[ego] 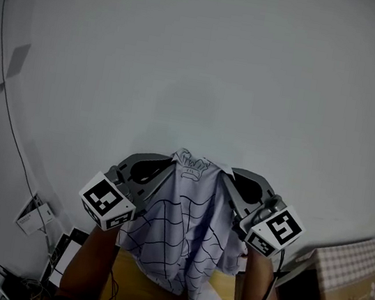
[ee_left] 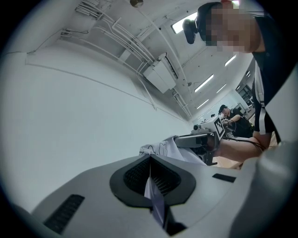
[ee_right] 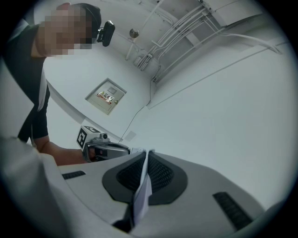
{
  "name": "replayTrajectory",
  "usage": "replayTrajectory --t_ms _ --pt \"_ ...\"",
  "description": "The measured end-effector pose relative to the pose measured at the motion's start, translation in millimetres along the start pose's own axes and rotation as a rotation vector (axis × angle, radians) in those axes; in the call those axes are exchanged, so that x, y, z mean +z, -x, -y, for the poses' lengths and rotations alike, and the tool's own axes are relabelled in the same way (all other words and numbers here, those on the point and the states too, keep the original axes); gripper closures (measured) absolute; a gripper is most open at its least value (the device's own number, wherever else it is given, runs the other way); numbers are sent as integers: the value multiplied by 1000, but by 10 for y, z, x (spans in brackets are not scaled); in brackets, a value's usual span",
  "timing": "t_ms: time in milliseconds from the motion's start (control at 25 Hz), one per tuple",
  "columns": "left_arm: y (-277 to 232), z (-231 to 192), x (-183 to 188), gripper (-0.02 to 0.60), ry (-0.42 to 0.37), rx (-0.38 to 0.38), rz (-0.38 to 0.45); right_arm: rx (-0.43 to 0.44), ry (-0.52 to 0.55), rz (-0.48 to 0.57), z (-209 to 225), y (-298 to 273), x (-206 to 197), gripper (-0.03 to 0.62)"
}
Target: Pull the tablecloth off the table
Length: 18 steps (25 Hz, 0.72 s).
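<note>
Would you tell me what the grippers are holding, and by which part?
Both hold the tablecloth: the left gripper and the right gripper each pinch its upper edge, one at each side.

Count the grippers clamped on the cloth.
2. The left gripper holds the cloth on its left side, the right gripper on its right side. Neither is hidden.

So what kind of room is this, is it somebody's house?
Probably a lab or workshop, not a house. Bare pipes run overhead beside long strip lights, and what looks like an electrical box sits on the white wall.
</note>
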<state>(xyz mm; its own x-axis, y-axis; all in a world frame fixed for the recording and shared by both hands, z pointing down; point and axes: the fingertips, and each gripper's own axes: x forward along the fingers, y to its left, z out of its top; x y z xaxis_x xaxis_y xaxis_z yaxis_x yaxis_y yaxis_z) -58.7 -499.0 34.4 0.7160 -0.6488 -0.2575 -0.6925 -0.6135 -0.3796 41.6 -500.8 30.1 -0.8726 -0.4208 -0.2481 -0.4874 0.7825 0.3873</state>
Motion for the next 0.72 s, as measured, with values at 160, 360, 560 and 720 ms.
replayTrajectory --t_ms 160,360,560,720 --pt "14 -12 24 569 -5 -9 -1 -9 -13 9 18 -1 -17 576" --pt "10 7 48 569 -29 -27 -9 -36 -34 14 74 17 -62 576" --pt "33 -8 53 569 22 -42 10 -49 -39 11 107 8 -90 576" --pt "89 -10 -4 569 35 -58 -14 -71 -69 18 83 -5 -192 574"
